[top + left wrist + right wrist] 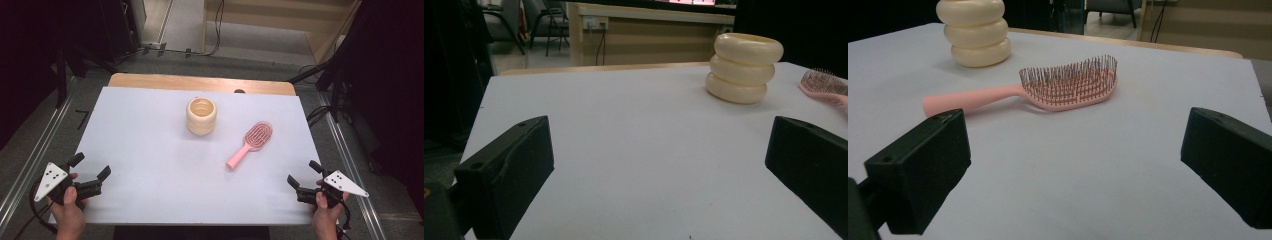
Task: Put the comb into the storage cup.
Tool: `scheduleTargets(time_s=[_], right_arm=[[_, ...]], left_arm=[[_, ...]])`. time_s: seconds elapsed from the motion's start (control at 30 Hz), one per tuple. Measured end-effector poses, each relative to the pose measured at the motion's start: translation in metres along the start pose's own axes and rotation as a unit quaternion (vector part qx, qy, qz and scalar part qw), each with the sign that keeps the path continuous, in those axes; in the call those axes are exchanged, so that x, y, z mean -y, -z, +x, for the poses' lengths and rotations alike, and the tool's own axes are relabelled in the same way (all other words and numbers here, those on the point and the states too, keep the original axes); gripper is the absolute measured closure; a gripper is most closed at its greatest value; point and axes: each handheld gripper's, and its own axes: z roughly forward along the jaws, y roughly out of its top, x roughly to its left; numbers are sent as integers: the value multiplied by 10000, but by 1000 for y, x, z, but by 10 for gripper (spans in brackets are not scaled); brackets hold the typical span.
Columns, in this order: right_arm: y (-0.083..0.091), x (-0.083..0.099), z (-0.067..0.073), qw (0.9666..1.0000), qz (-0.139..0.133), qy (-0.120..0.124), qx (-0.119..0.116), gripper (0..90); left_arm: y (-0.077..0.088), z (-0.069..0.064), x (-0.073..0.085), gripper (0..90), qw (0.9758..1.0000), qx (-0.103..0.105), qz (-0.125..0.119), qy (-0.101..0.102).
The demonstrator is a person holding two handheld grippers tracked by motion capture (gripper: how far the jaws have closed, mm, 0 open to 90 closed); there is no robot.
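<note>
Held low at the near left corner of the white table, the left gripper has its jaws spread wide with nothing between them, resting just over the table's edge. Ahead of it and off to its right, well apart, stands a cream ribbed cup, upright and open at the top; in the left gripper view the cup sits beyond the right jaw. Right of the cup, lying flat with bristles up, is a pink hairbrush, its handle pointing toward the near edge. At the near right corner the right gripper is likewise released and empty, and in the right gripper view the hairbrush lies ahead between the jaws, untouched.
</note>
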Motion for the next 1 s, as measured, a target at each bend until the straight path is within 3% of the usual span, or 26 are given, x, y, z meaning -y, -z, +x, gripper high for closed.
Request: scheduleTargets(time_s=[0.2,0.3,0.33,0.47,0.5,0.53,0.57,0.6,0.63,0.67,0.73,0.77,0.8,0.83,0.87,1.0], right_arm=[[0,-3,2,9999,84,31,72,0],[0,-6,2,9998,116,-85,-109,0],[0,-11,6,9996,175,-34,-239,0],[0,-22,14,9992,223,84,-314,0],[-2,-30,20,9989,307,110,-342,55],[-2,-30,20,9989,307,110,-342,55],[-4,-33,24,9993,292,111,-184,186],[-4,-36,27,9995,227,68,-185,279],[-5,-39,29,9992,186,52,-337,289],[-10,-45,34,9989,317,115,-340,412],[-12,-48,37,9986,373,170,-342,456],[-16,-54,42,9975,386,266,-535,564],[-16,-54,42,9975,386,266,-535,564],[-20,-61,45,9960,401,268,-759,648],[-23,-64,47,9948,433,260,-882,669],[-31,-73,52,9925,516,348,-1056,760]], left_arm=[[0,0,1,0,10000,28,-6,10],[0,0,1,0,10000,40,-15,11],[1,0,1,0,10000,48,-20,20],[1,-1,0,0,10000,31,-28,69],[2,0,0,0,9999,72,-29,70],[2,0,0,0,9999,129,-17,66],[2,0,0,0,9999,131,4,45],[2,-1,0,0,9999,124,1,35],[2,-1,-1,0,9999,151,14,-1],[2,-3,-1,0,9999,148,29,-48],[2,-3,-1,0,9998,153,43,-78],[2,-4,-1,0,9998,163,36,-83],[2,-4,-1,0,9998,170,41,-84],[2,-4,-1,0,9998,171,38,-76],[2,-3,-1,0,9998,184,35,-76],[3,-5,0,0,9997,181,51,-128]])
